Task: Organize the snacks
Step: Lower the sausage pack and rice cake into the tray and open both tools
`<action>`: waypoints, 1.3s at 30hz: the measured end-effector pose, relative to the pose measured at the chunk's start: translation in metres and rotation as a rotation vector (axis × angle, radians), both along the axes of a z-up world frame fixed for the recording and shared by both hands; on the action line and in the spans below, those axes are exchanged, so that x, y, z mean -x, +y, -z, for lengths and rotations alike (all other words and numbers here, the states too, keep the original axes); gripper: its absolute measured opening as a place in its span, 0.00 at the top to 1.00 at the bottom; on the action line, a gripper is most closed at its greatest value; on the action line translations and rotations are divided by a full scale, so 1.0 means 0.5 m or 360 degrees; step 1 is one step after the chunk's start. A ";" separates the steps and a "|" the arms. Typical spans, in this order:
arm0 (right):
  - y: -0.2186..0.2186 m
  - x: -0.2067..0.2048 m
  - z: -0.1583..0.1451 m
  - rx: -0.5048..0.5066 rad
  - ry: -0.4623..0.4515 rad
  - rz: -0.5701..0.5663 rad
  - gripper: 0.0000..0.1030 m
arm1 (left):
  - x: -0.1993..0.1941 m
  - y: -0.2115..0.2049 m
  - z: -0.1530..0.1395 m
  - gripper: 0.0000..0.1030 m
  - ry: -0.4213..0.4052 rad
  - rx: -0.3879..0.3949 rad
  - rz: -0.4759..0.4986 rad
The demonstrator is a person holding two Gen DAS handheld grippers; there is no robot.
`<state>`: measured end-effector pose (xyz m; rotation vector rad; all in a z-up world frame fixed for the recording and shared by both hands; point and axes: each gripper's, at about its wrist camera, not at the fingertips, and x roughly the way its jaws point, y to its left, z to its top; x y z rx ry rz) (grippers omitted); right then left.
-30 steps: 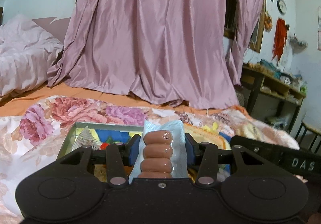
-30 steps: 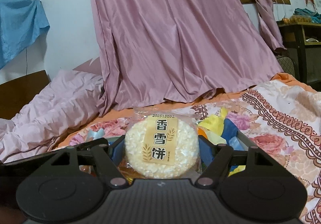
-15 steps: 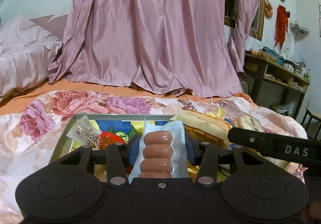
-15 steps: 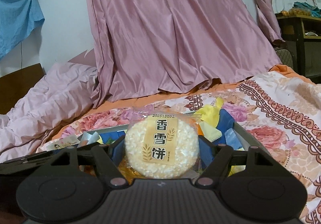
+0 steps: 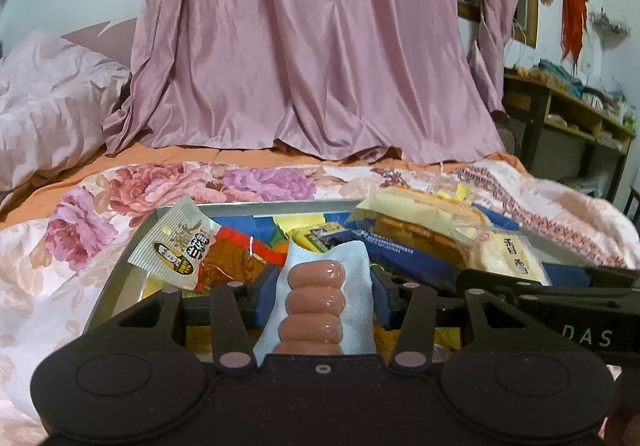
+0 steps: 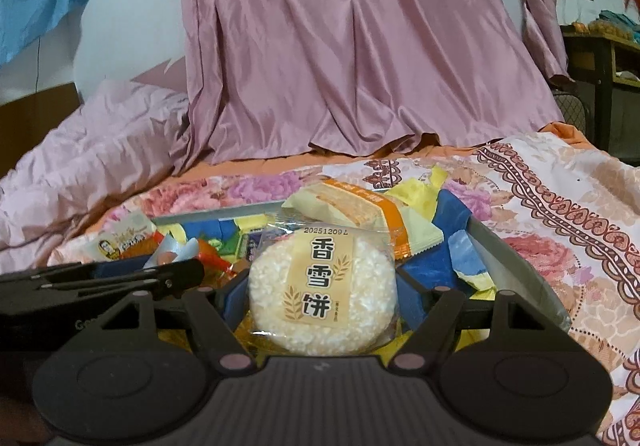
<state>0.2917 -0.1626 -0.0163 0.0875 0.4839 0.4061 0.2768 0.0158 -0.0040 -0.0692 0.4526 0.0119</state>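
Observation:
My left gripper (image 5: pixel 318 296) is shut on a white pack of small sausages (image 5: pixel 316 306), held upright over the near part of a metal tray (image 5: pixel 120 266). My right gripper (image 6: pixel 320 296) is shut on a round rice cracker pack (image 6: pixel 322 292) with a tan label, over the same tray (image 6: pixel 516 258). In the left wrist view the rice cracker (image 5: pixel 504 256) and the right gripper's black body (image 5: pixel 560 294) show at the right. The tray holds several packets: a striped sachet (image 5: pixel 176 246), a cream and orange wafer pack (image 5: pixel 420 214), blue and yellow wrappers.
The tray rests on a floral bedspread (image 5: pixel 100 214). A pink curtain (image 5: pixel 320 46) hangs behind the bed, a crumpled pink duvet (image 5: pixel 44 106) lies at the left, and wooden shelves (image 5: pixel 568 114) stand at the right.
Both grippers have come forward and lower over the tray, still holding their packs. More of the tray's contents show now.

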 end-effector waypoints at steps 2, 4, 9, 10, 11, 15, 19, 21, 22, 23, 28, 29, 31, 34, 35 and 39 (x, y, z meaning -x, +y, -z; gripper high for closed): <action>0.006 0.004 0.004 0.0046 -0.0008 -0.0007 0.25 | -0.001 -0.005 0.002 0.50 0.0010 -0.0027 0.0001; 0.011 0.005 0.007 0.0075 -0.0012 -0.0014 0.25 | -0.002 -0.008 0.003 0.50 0.0017 -0.0041 0.0000; 0.010 0.007 0.008 0.0086 -0.0020 -0.0018 0.25 | -0.002 -0.007 0.004 0.48 0.0009 -0.0025 -0.0002; 0.009 0.008 0.008 0.0089 -0.0023 -0.0016 0.25 | -0.001 -0.006 0.004 0.47 0.0007 -0.0023 -0.0001; 0.010 0.007 0.009 0.0092 -0.0022 -0.0016 0.25 | -0.001 -0.005 0.005 0.47 0.0006 -0.0022 0.0000; 0.010 0.006 0.008 0.0102 -0.0020 -0.0019 0.25 | -0.001 -0.005 0.005 0.44 0.0005 -0.0022 -0.0004; 0.011 0.006 0.007 0.0115 -0.0021 -0.0018 0.25 | 0.000 -0.006 0.005 0.41 0.0004 -0.0022 -0.0011; 0.010 0.005 0.006 0.0124 -0.0023 -0.0017 0.24 | 0.000 -0.006 0.005 0.40 0.0007 -0.0027 -0.0005; 0.010 0.005 0.005 0.0124 -0.0022 -0.0017 0.23 | 0.000 -0.005 0.005 0.39 0.0008 -0.0026 -0.0002; 0.010 0.006 0.005 0.0122 -0.0023 -0.0016 0.22 | 0.000 -0.004 0.004 0.38 0.0009 -0.0020 -0.0003; -0.001 0.005 0.000 0.0098 -0.0027 -0.0005 0.19 | 0.001 0.001 0.000 0.30 0.0006 0.0029 -0.0012; -0.004 0.005 -0.002 0.0090 -0.0027 -0.0001 0.19 | 0.001 0.002 -0.001 0.27 0.0004 0.0036 -0.0014; -0.009 0.004 -0.005 0.0066 -0.0021 0.0007 0.18 | 0.002 0.001 -0.003 0.24 -0.0001 0.0033 -0.0028; -0.015 0.004 -0.010 0.0035 -0.0016 0.0010 0.17 | 0.003 0.008 -0.005 0.16 0.0005 0.0068 -0.0060; -0.016 0.004 -0.011 0.0025 -0.0015 0.0010 0.17 | 0.002 0.011 -0.005 0.14 0.0011 0.0096 -0.0064; -0.021 0.007 -0.019 0.0005 -0.0019 0.0015 0.15 | 0.004 0.018 -0.008 0.09 0.0015 0.0125 -0.0087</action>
